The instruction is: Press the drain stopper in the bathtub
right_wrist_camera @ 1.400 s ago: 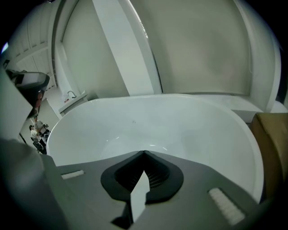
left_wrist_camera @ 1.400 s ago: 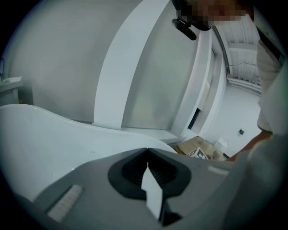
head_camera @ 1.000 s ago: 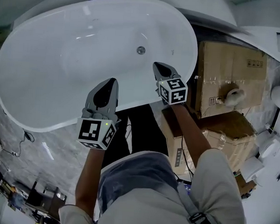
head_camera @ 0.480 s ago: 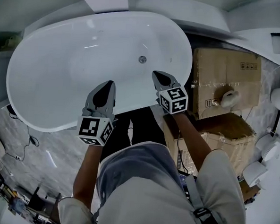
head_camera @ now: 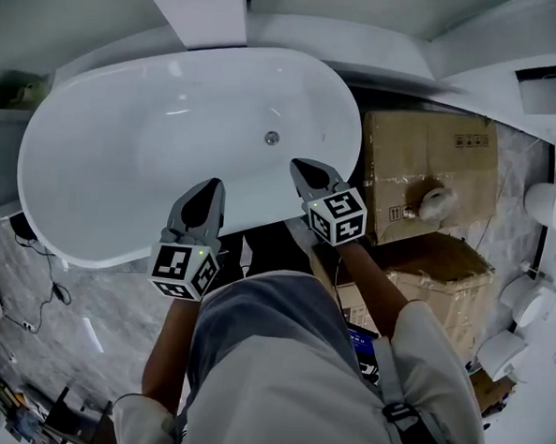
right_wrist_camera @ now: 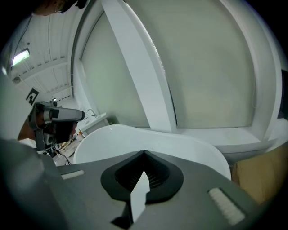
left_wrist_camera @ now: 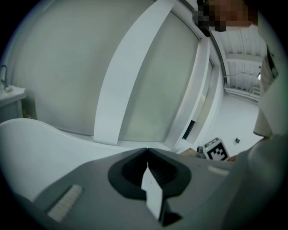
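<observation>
A white oval bathtub [head_camera: 102, 173] fills the upper left of the head view. Its small round metal drain stopper [head_camera: 272, 138] sits on the tub floor toward the right end. My left gripper [head_camera: 212, 186] is shut and empty, held over the tub's near rim. My right gripper [head_camera: 300, 165] is shut too, nothing in it, tips just inside the near rim and a short way below the stopper. In the left gripper view the shut tips [left_wrist_camera: 147, 149] point at the wall above the tub [left_wrist_camera: 27, 139]. The right gripper view has its shut tips [right_wrist_camera: 144, 152] over the tub rim [right_wrist_camera: 148, 134].
Cardboard boxes [head_camera: 422, 169] stand right of the tub, more boxes [head_camera: 444, 273] nearer me. White fixtures [head_camera: 527, 297] lie at the far right. A white pillar [head_camera: 192, 9] rises behind the tub. Cables [head_camera: 40, 268] trail over the grey marble floor at left.
The head view has shifted, so tub and drain sit lower and further left in frame. Both grippers stay shut; the right one has edged closer to the drain stopper.
</observation>
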Available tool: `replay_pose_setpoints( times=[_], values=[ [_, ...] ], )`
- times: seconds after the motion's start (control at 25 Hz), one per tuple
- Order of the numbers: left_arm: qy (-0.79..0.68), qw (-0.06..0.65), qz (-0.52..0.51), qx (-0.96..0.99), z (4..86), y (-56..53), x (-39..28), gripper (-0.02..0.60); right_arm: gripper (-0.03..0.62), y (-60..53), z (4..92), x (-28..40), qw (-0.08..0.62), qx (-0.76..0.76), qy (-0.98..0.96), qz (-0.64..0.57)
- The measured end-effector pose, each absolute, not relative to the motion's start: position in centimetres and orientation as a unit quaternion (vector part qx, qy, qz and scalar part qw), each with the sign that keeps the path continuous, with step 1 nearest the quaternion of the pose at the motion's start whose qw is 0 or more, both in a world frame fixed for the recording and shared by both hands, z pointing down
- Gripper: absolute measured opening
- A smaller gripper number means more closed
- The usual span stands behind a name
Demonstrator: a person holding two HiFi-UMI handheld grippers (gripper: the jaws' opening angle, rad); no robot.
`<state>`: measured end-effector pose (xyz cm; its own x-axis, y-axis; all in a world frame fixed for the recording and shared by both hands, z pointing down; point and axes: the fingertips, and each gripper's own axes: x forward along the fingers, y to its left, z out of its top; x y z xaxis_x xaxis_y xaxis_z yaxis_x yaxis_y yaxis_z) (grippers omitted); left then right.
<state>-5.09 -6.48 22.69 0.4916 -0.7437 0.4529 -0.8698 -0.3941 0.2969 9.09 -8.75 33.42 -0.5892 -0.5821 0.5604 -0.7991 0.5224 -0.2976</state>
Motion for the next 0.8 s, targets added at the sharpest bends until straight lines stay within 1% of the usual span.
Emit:
replay_pose_setpoints(
  times=[0.12,0.36,0.48,0.8],
  values=[
    [-0.482,0.239,0.121,0.834,20.3,-6.1,-4.2,0.000,-0.006,-8.7,31.6,9.5,0.206,0.403,-0.853,0.260],
    [-0.477,0.232,0.103,0.842,17.8,-5.8,-2.4,0.000,-0.006,-8.7,27.3,11.4,0.200,0.402,-0.859,0.244],
    [-0.482,0.225,0.091,0.842,16.7,-5.8,-2.5,0.000,-0.006,-8.6,25.5,11.8,0.206,0.402,-0.861,0.232],
    [-0.503,0.211,0.074,0.835,14.1,-4.0,-3.9,0.000,-0.006,-7.2,20.4,11.9,0.178,0.396,-0.876,0.209]
  ],
)
